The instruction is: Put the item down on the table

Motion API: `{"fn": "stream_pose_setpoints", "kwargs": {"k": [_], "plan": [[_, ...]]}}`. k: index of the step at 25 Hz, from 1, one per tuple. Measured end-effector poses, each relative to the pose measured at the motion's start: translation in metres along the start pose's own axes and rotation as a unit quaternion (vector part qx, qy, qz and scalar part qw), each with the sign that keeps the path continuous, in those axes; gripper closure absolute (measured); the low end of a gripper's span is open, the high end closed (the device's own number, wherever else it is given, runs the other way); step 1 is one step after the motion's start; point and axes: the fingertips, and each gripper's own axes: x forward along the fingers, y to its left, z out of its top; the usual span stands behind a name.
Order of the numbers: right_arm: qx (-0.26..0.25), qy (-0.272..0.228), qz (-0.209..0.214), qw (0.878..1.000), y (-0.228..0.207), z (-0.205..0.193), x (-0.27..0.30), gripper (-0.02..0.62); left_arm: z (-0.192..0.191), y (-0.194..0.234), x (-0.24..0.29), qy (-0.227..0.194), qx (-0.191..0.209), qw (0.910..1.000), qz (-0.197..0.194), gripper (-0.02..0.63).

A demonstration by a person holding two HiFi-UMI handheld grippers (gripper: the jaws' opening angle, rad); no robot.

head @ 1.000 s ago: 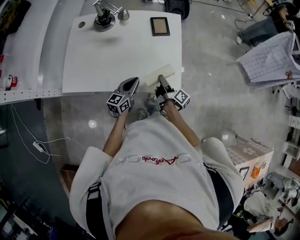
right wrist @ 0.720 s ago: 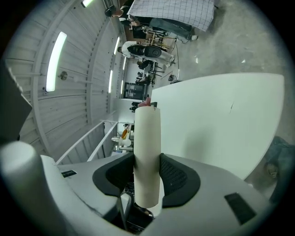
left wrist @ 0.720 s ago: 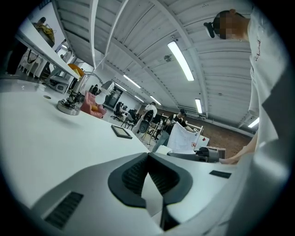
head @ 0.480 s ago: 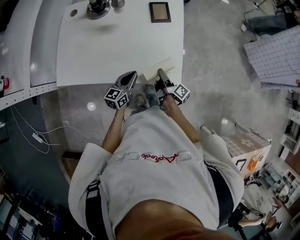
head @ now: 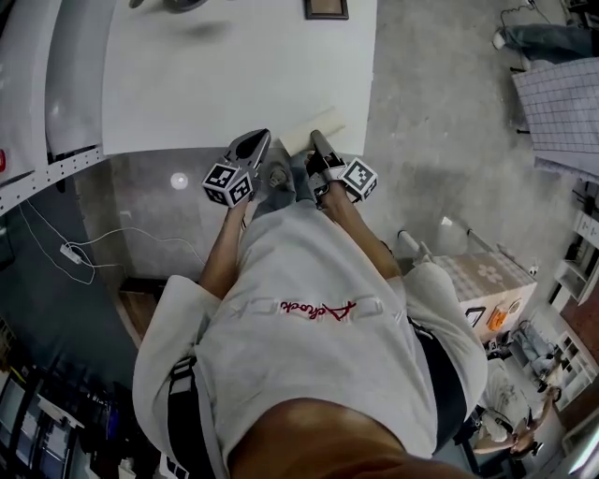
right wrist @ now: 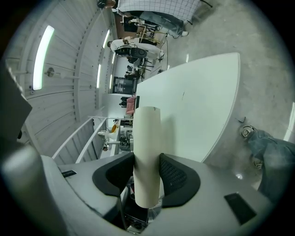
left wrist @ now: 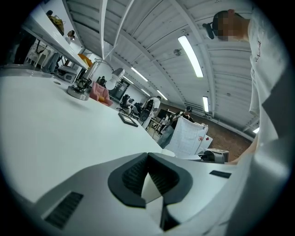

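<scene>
A cream-coloured roll (head: 314, 126) juts over the near edge of the white table (head: 215, 84), and my right gripper (head: 315, 140) is shut on its near end. In the right gripper view the roll (right wrist: 146, 138) stands between the two dark pads, which press on both of its sides, with the right gripper (right wrist: 146, 177) pointing over the table's corner. My left gripper (head: 255, 140) hovers just left of it at the table edge. In the left gripper view the left gripper (left wrist: 147, 159) has its jaw tips touching and nothing between them.
A dark picture frame (head: 326, 7) lies at the table's far edge, also seen from the left gripper as the frame (left wrist: 129, 119), near a metal stand (left wrist: 79, 90) and a pink object (left wrist: 99, 92). A checked cloth (head: 566, 103) is on the right. A white cable (head: 70, 253) lies on the floor.
The table has slid up and partly out of the head view as the camera tipped. Both grippers stay at the table's near edge, and the right one keeps hold of the roll.
</scene>
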Motion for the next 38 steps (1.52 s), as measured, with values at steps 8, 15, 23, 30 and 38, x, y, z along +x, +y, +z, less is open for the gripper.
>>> {"fn": "stream_pose_setpoints", "kwargs": {"k": [8,15,23,30,38], "plan": [[0.005,0.002,0.007,1.000,0.006,0.000,0.030,0.417,0.006,0.008,-0.005,-0.011,-0.002,0.9998,0.014,0.588],[0.008,-0.002,0.007,1.000,0.022,-0.001,0.072,0.416,0.002,0.006,-0.016,-0.018,-0.010,0.9996,0.021,0.588],[0.036,-0.026,-0.012,0.999,0.032,0.013,0.112,0.417,0.006,0.006,-0.021,-0.032,-0.017,0.9990,0.027,0.588],[0.018,-0.033,-0.051,0.998,0.026,0.018,0.127,0.417,0.004,0.005,-0.022,-0.040,-0.024,0.9986,0.025,0.588],[0.037,-0.050,-0.123,0.990,0.023,0.024,0.134,0.417,0.012,0.003,-0.019,-0.049,-0.027,0.9982,0.023,0.588]]}}
